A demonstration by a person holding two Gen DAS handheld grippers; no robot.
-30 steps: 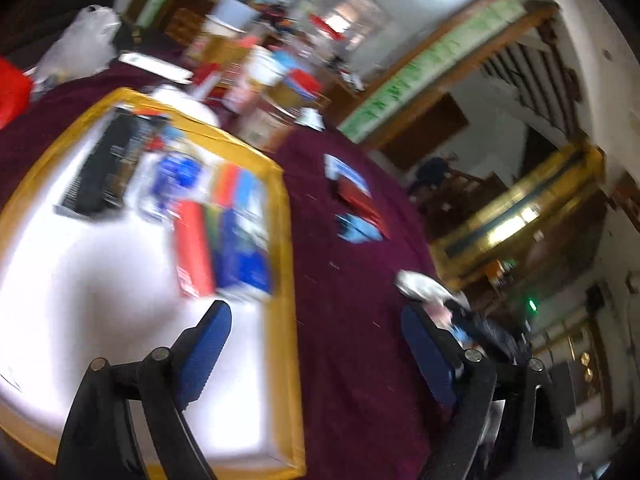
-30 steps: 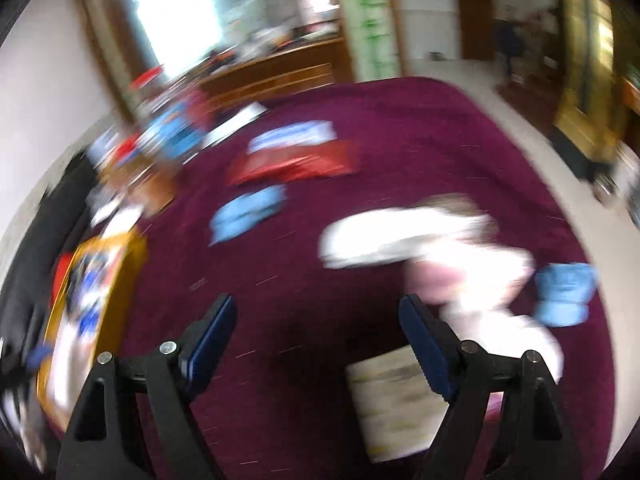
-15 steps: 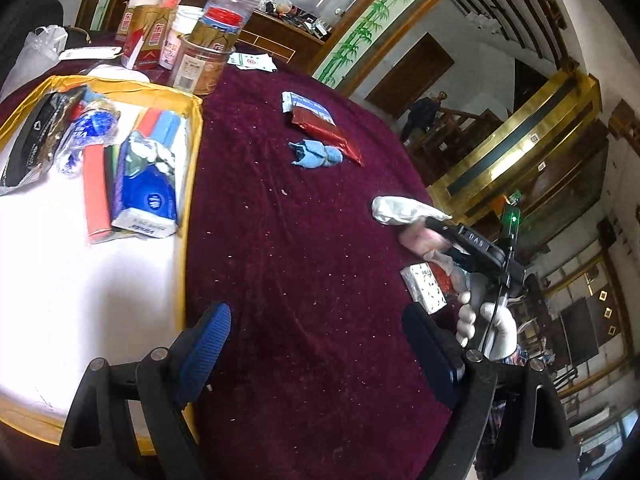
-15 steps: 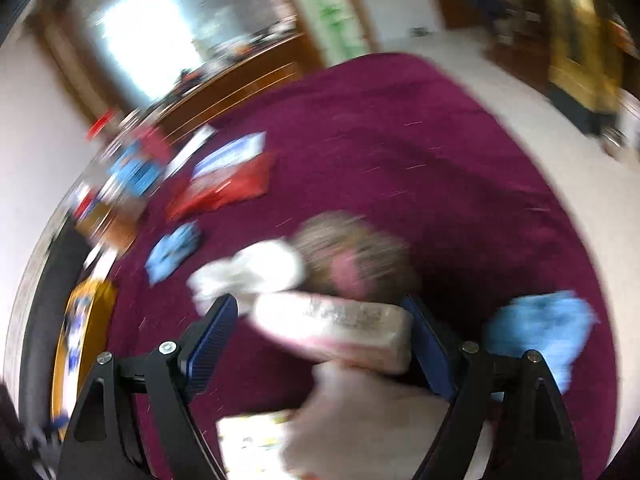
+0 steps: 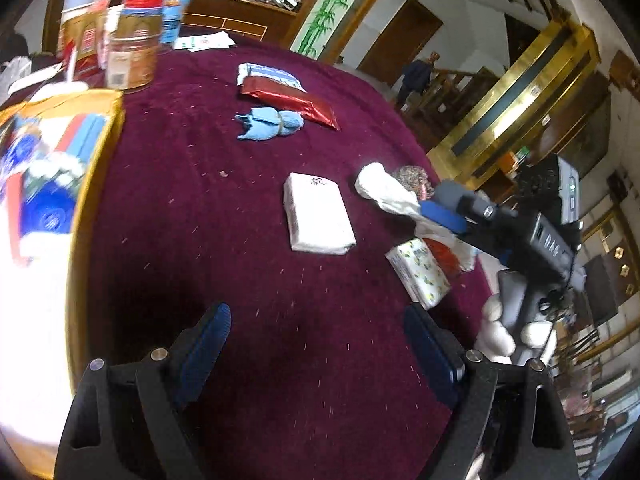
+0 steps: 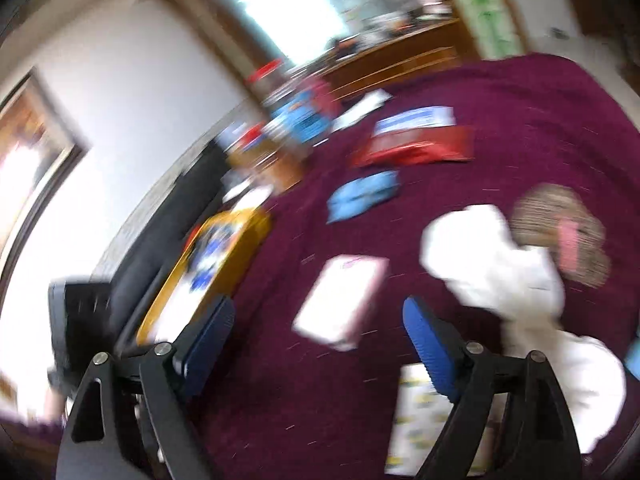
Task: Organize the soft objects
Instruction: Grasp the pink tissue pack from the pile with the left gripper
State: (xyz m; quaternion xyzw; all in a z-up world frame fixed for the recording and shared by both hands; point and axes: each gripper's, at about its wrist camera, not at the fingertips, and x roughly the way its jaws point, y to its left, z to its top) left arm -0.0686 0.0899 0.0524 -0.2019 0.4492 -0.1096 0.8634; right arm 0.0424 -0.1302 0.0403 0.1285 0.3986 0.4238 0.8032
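The left gripper (image 5: 316,344) hangs spread and empty over bare cloth (image 5: 248,280). The right gripper (image 6: 318,334) is also spread wide, holding nothing; the white pack (image 6: 340,300) lies on the cloth beyond its tips, blurred in this view. In the left view that pack (image 5: 318,216) sits mid-table, a patterned pack (image 5: 418,272) to its right, white fabric (image 5: 386,190) and a speckled bundle (image 5: 412,176) farther right, and a blue cloth (image 5: 268,124) and red pouch (image 5: 290,100) far off. The tray (image 5: 96,152) stands at left, already holding items.

The step seems to be picking the next soft item for the tray. Best to slow down, square the fingers across the white pack's short sides, and close gently so it doesn't buckle.
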